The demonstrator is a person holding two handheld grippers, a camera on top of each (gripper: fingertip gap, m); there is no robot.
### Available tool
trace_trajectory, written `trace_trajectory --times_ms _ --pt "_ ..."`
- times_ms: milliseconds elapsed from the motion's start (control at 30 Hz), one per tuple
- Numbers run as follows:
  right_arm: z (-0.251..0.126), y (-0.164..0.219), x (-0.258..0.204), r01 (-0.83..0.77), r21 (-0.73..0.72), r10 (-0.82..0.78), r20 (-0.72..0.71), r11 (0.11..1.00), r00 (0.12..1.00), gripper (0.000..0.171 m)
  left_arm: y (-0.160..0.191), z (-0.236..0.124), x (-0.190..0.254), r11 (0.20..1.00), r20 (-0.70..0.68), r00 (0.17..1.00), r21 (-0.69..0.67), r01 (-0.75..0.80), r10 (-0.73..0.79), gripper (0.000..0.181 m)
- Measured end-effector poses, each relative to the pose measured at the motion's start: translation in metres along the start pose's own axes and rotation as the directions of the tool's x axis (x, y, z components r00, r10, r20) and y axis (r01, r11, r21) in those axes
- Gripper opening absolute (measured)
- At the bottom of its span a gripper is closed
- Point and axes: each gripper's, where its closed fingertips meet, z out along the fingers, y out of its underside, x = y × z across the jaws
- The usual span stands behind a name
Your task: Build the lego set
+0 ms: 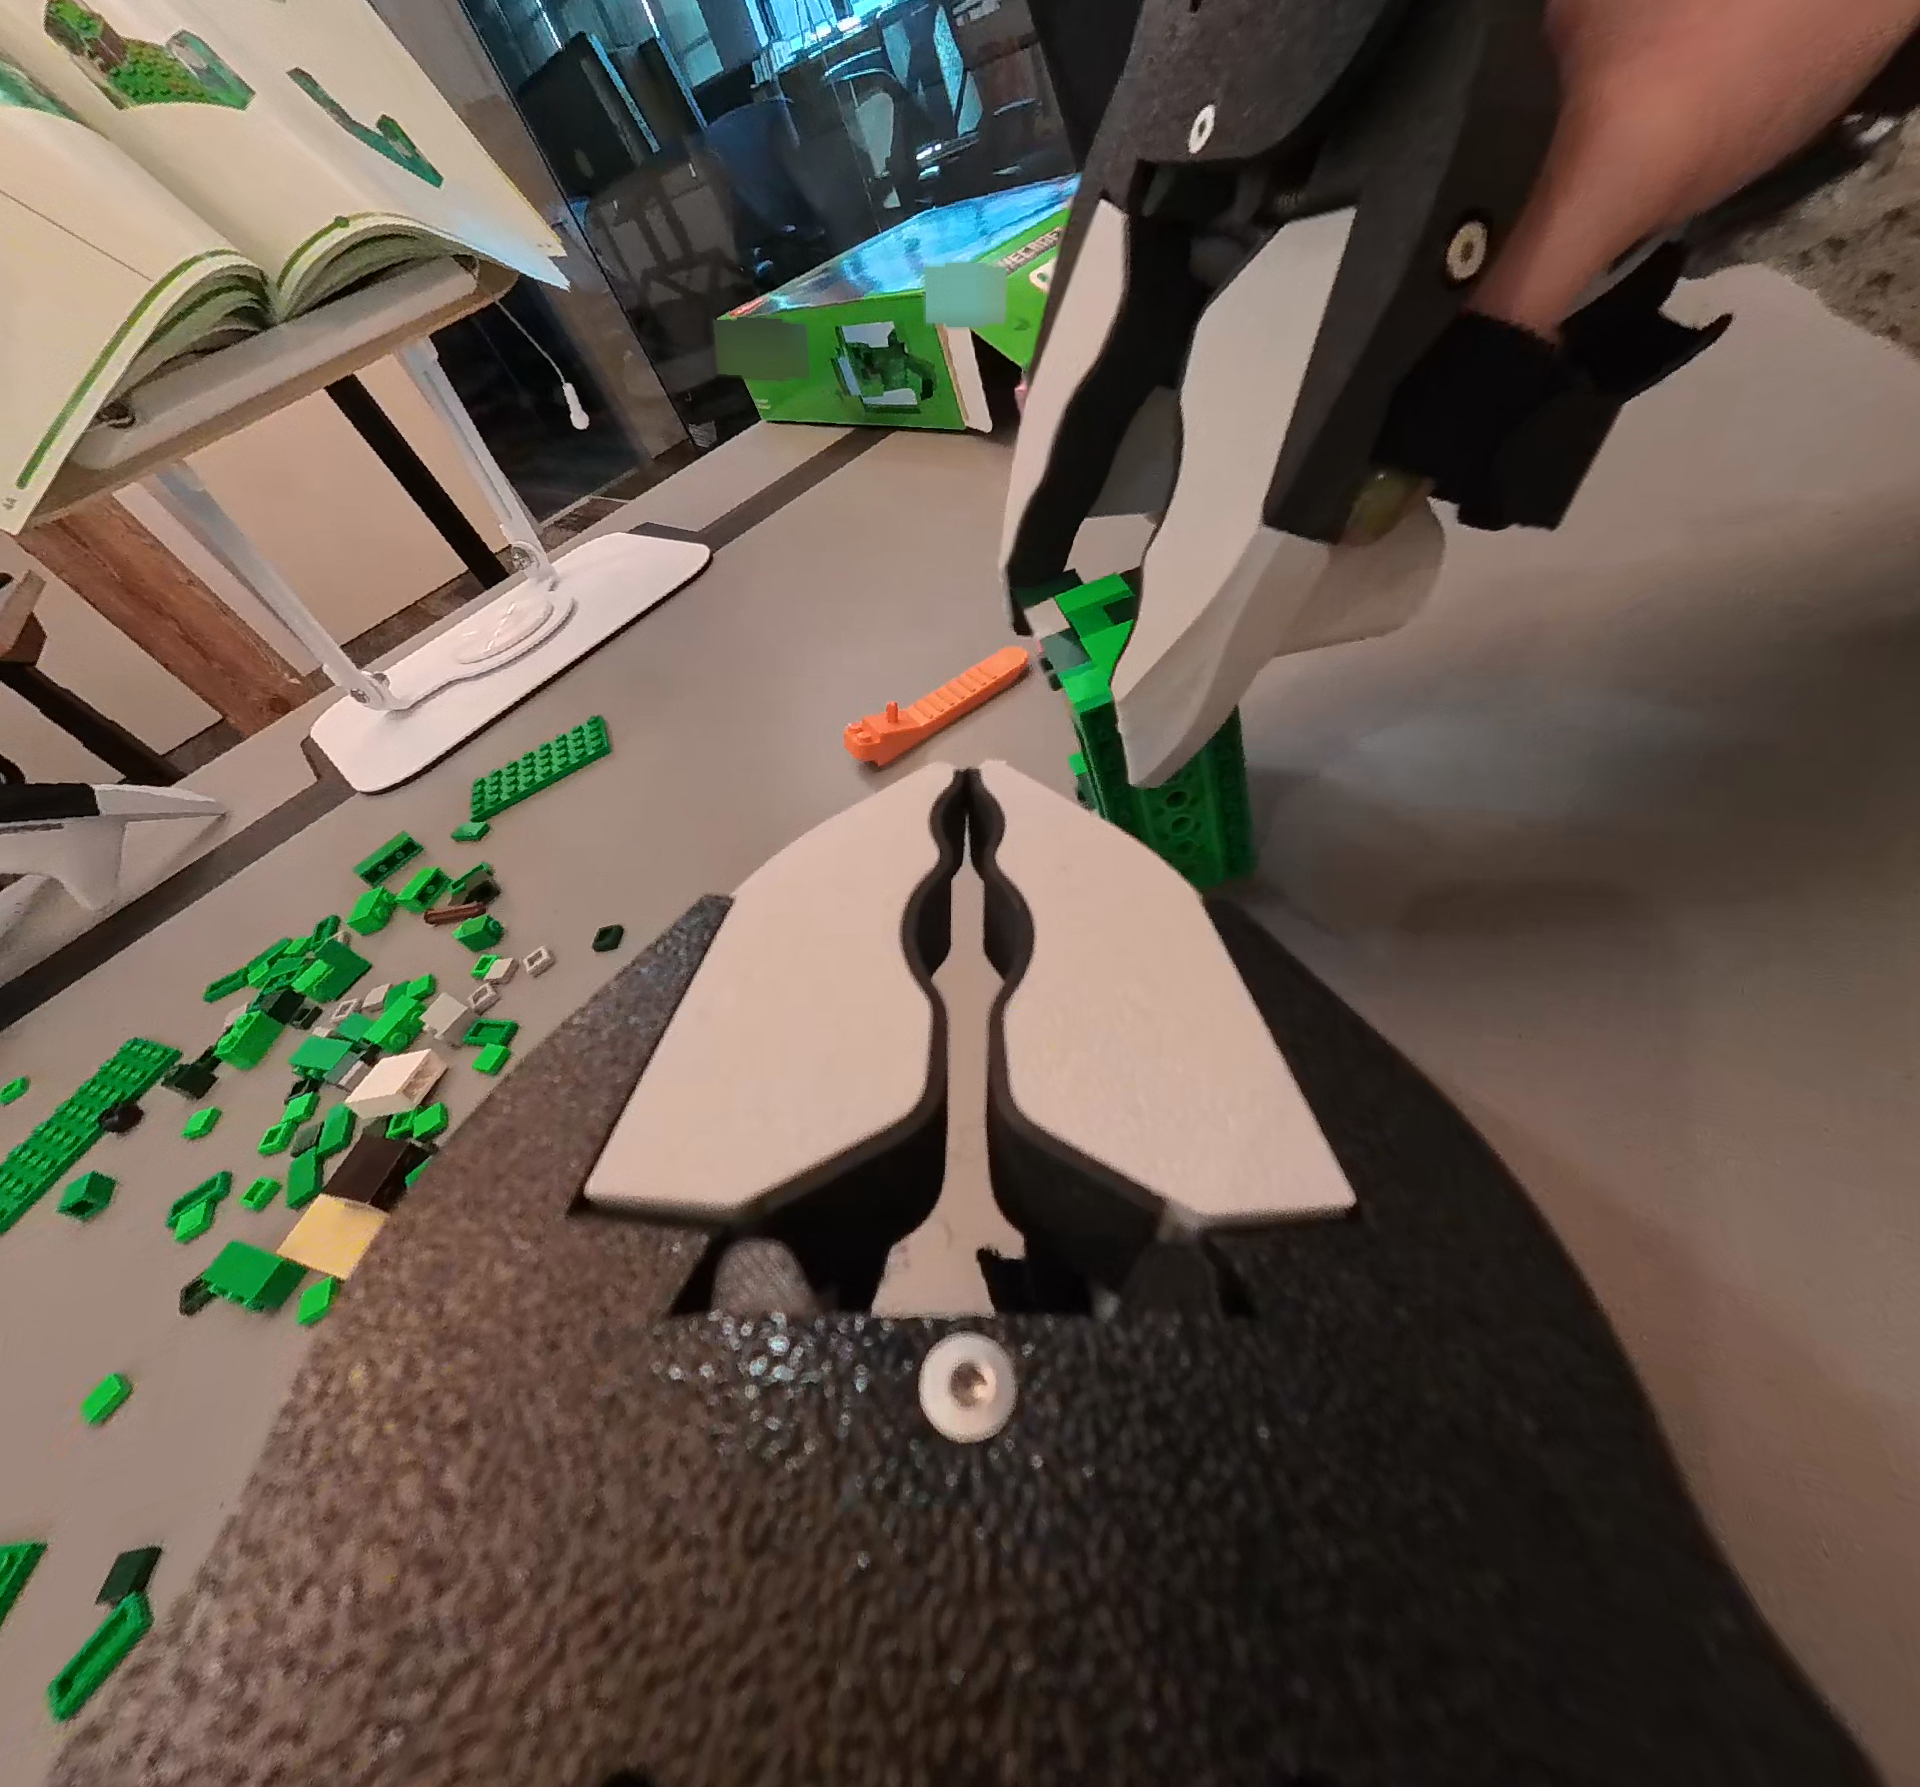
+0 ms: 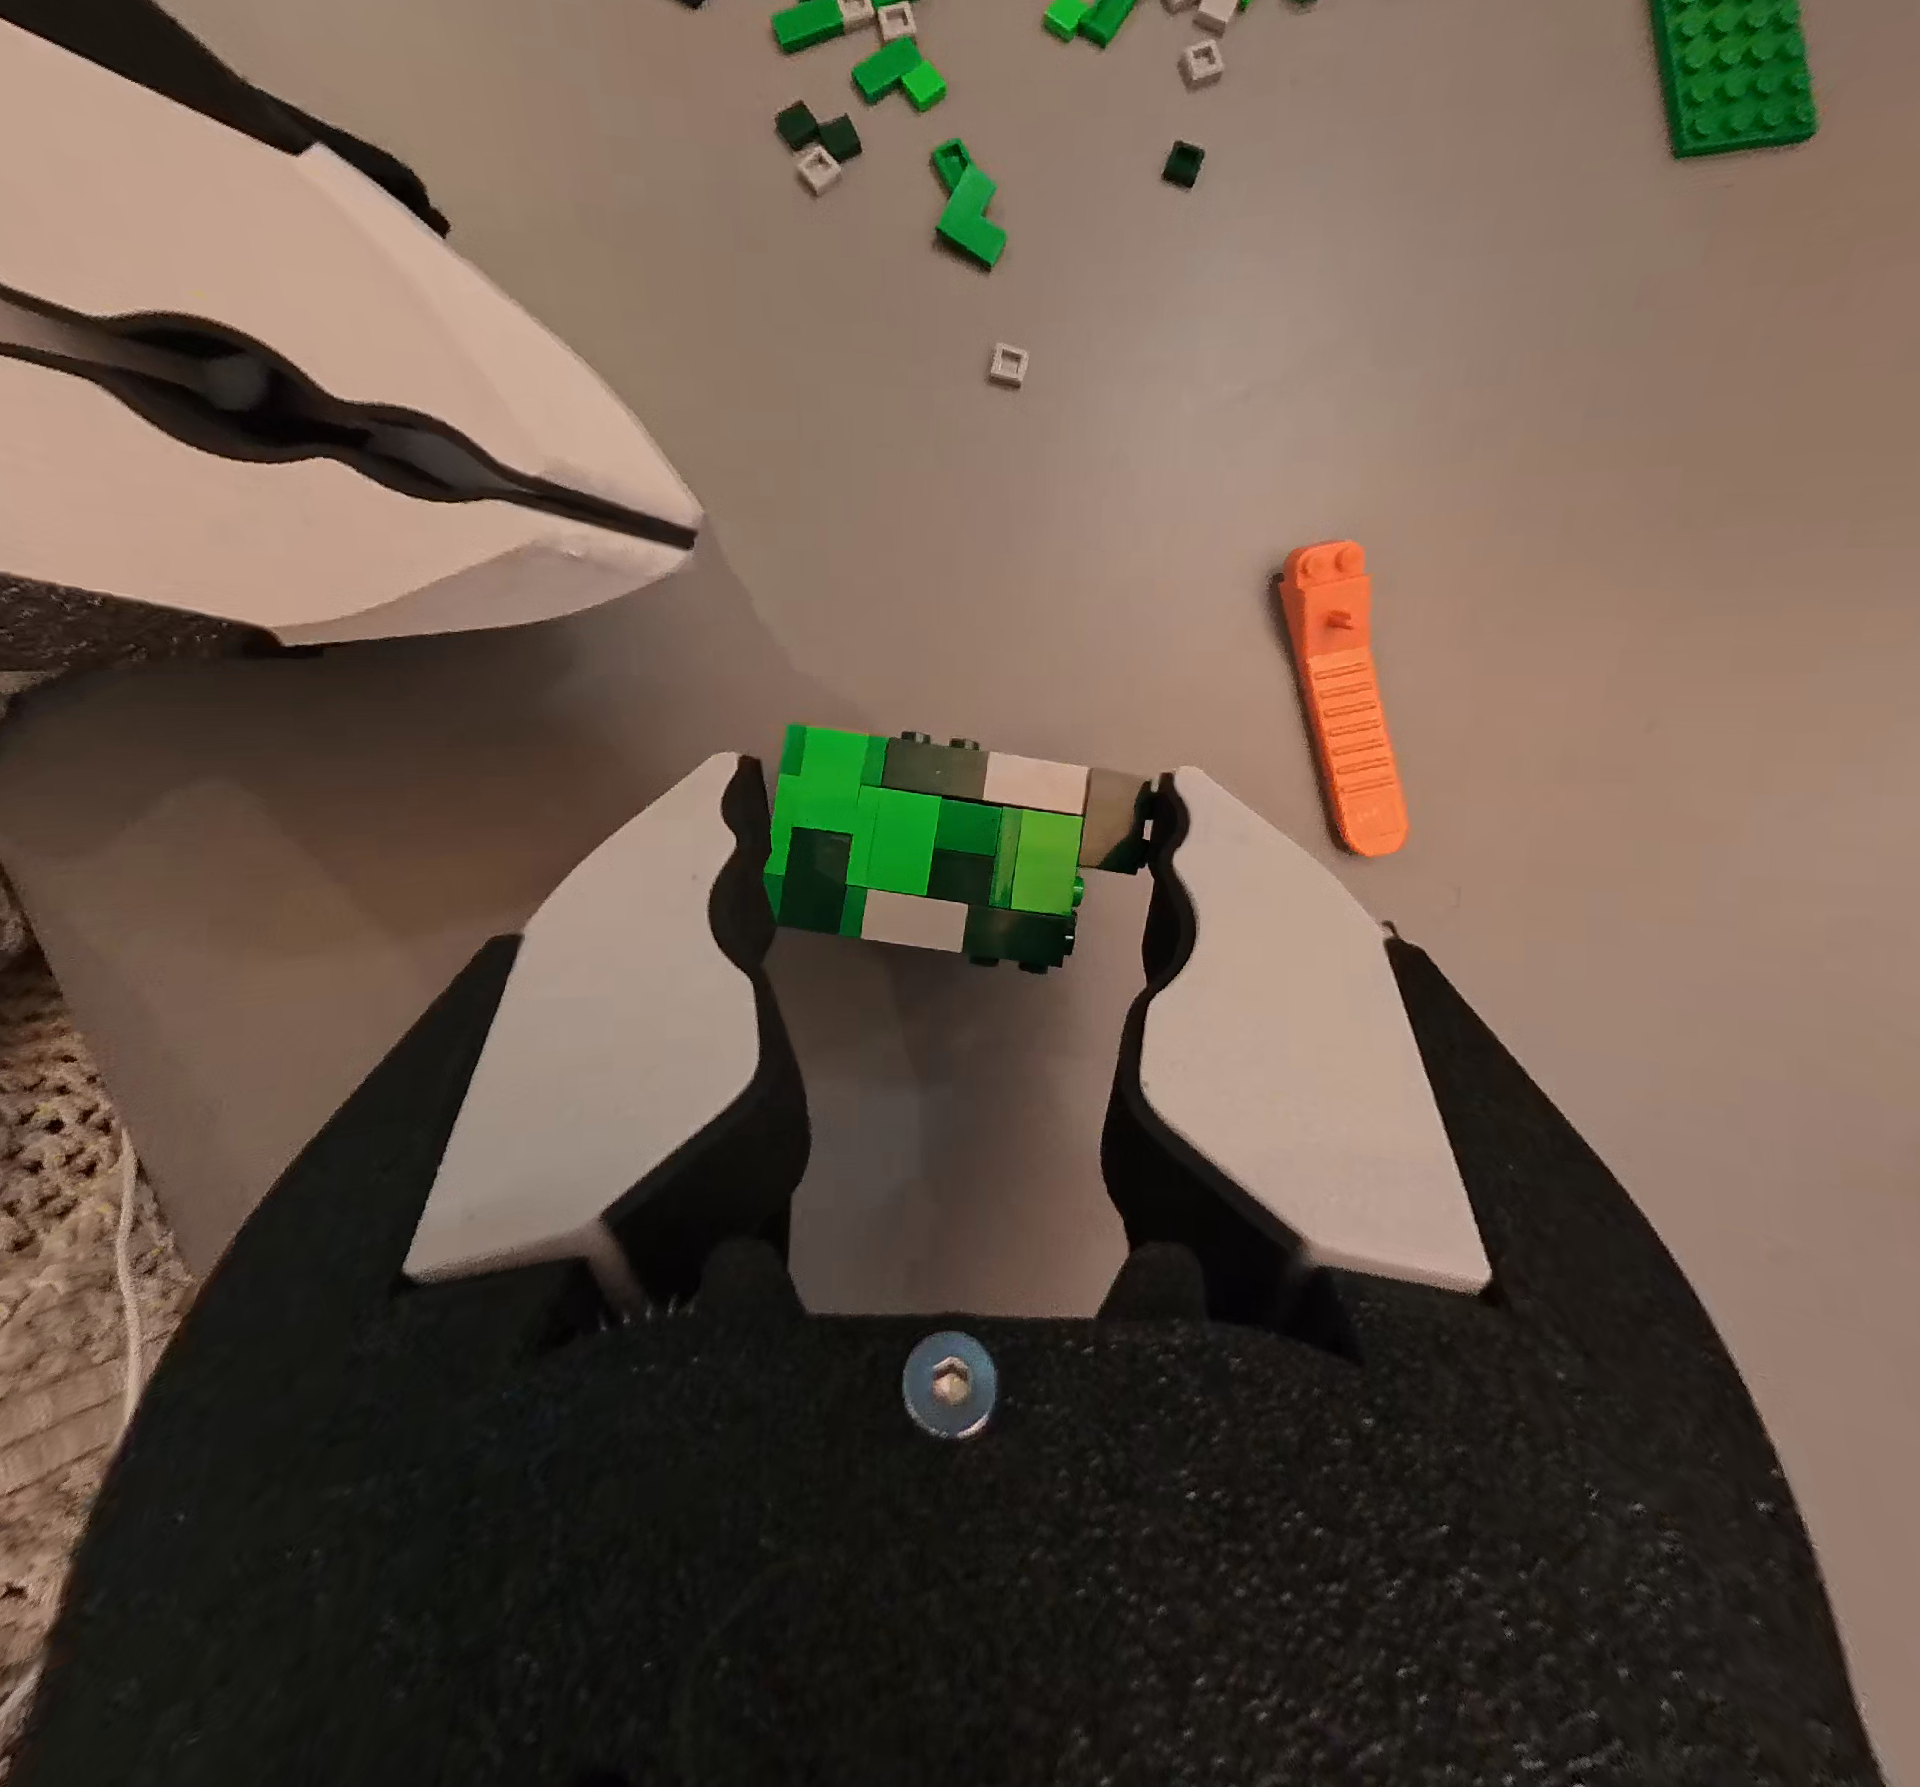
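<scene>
The grey matte bench (image 2: 1455, 449) carries everything. Ahead and to the left of the left gripper (image 1: 968, 781) an open instruction book (image 1: 208, 179) rests tilted on a white stand (image 1: 499, 636), and farther ahead lies a green cardboard box (image 1: 862, 355). The left gripper, black grainy body with smooth pale finger plates, has its fingertips pressed together on nothing. The right gripper (image 2: 951, 792) stands spread around the green lego column (image 2: 925, 849); the left fingertip seems to touch the column's side, while the right sits at a grey piece on it, and whether it is pinching I cannot tell. The column is a blocky stack of bright green, dark green and pale grey bricks, standing upright on the bench with its long axis vertical. To the right of the right gripper lies an orange ribbed brick separator (image 2: 1345, 703), lengthwise away from it. Ahead lie a studded green plate (image 2: 1730, 18) and scattered small loose bricks (image 2: 935, 75).
</scene>
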Motion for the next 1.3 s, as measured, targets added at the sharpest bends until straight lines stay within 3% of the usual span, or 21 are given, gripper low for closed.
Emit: trace_trajectory --times_ms 200,367,533,900,1267,1300 --pt "-0.003 -0.005 0.0 -0.018 -0.009 0.018 -0.006 1.0 1.0 0.101 -0.001 0.0 0.001 1.0 -0.008 1.0 0.003 0.008 -0.008 0.0" --pt "0.005 0.001 -0.004 -0.049 -0.097 0.051 0.022 0.994 0.998 0.095 0.0 0.0 0.0 1.0 -0.003 1.0 0.0 0.006 -0.006 0.0" --pt "0.008 0.006 0.0 -0.021 -0.161 0.027 0.031 0.987 0.999 0.074 -0.001 0.0 0.0 1.0 -0.004 1.0 0.003 0.011 -0.011 0.0" --pt "0.007 0.009 -0.002 0.114 -0.213 -0.089 0.125 0.97 0.988 0.073 -0.001 0.0 0.001 1.0 -0.008 1.0 0.002 0.009 -0.009 0.0" --pt "0.006 0.008 -0.004 0.096 -0.164 -0.074 0.134 0.982 0.988 0.073 0.002 0.002 0.001 1.0 -0.002 1.0 -0.012 0.001 -0.001 0.0" --pt "0.004 0.005 -0.004 0.092 -0.132 -0.076 0.124 0.987 0.989 0.08 0.002 0.001 -0.001 1.0 0.005 1.0 -0.009 0.005 -0.005 0.0"
